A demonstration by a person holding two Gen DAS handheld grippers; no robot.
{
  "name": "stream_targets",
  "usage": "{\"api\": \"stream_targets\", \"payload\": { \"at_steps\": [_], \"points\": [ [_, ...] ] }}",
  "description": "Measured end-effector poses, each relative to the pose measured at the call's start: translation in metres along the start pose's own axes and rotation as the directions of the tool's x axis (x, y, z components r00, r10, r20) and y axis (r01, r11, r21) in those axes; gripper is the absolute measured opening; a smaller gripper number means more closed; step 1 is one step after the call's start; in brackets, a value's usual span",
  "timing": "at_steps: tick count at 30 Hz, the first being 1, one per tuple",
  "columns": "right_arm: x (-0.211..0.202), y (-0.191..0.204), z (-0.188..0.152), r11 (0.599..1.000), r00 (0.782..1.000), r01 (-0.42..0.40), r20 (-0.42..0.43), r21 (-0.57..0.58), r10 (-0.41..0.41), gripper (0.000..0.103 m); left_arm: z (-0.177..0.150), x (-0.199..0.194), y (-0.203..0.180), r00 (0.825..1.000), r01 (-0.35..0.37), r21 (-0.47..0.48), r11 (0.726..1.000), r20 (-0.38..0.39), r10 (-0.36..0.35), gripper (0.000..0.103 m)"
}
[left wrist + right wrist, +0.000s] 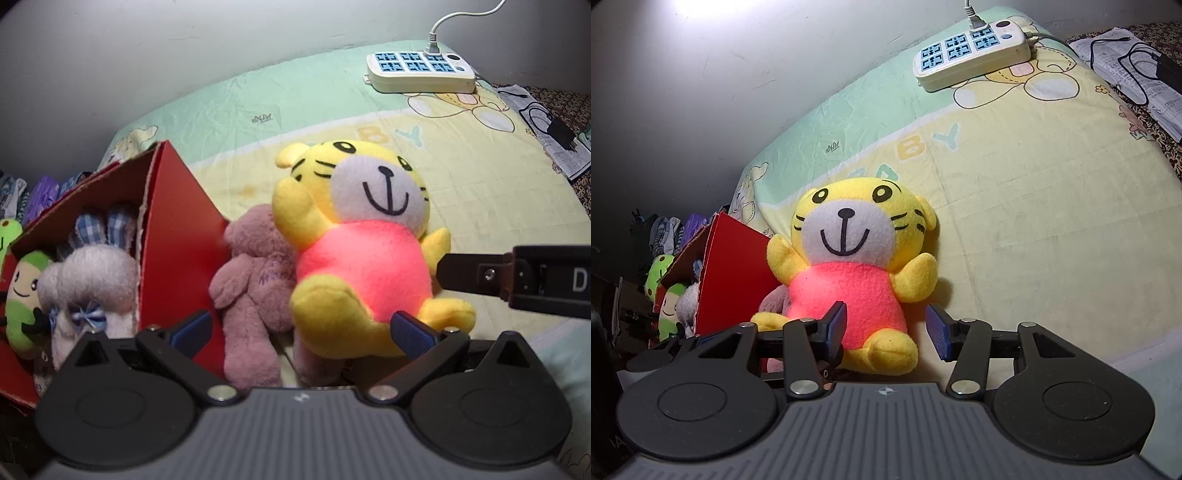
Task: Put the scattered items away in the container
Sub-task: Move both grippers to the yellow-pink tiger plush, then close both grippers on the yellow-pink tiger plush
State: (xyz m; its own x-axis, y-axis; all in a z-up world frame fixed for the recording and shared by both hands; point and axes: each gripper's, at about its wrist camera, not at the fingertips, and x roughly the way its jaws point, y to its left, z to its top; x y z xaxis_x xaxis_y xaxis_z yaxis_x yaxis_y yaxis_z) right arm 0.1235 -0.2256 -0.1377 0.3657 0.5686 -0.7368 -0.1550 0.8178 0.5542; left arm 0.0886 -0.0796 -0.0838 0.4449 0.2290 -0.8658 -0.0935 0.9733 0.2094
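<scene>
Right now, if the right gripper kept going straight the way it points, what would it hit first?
Most likely the tiger toy: the open right gripper already straddles its lower pink belly and leg. How close it is remains unclear.

Right tool open, straddling yellow tiger plush leg.

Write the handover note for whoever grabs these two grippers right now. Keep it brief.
Left gripper: open, low over the pink teddy, gripping nothing.
Right gripper: open, around the yellow tiger plush's leg, pads not pressing.
Both toys lie on the bed sheet against the red box; the tiger partly overlaps the teddy.
Done: a white bunny and a green plush already sit in the box.
Left: tiger and teddy into the box.
</scene>
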Motion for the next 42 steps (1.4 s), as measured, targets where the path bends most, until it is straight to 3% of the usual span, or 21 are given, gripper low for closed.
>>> {"api": "stream_targets", "payload": {
  "at_steps": [11,17,30,34,42],
  "points": [
    [0.013,-0.01,0.007,1.0,1.0,-0.006,-0.027,0.021,0.007,0.052,0.006,0.009,-0.007,1.0,0.014,0.027,1.0,0.004,-0.015,0.103],
    [0.02,-0.015,0.008,0.999,0.999,-0.024,-0.043,0.027,0.025,0.052,0.004,0.013,-0.015,0.998,0.058,0.05,0.997,-0.017,-0.057,0.103],
    [0.035,-0.025,0.012,0.997,0.996,-0.049,-0.069,0.052,0.052,0.053,0.001,0.029,0.001,0.977,0.205,-0.076,0.976,-0.037,-0.208,0.103],
    [0.046,-0.025,0.016,0.997,0.994,-0.06,-0.085,0.05,0.064,0.063,0.007,0.032,0.001,0.977,0.212,-0.079,0.974,-0.019,-0.215,0.102],
    [0.062,-0.03,0.023,0.991,0.988,-0.113,-0.098,0.068,0.119,0.067,0.02,0.04,-0.008,0.982,0.19,-0.037,0.981,0.008,-0.19,0.102]
  ]
}}
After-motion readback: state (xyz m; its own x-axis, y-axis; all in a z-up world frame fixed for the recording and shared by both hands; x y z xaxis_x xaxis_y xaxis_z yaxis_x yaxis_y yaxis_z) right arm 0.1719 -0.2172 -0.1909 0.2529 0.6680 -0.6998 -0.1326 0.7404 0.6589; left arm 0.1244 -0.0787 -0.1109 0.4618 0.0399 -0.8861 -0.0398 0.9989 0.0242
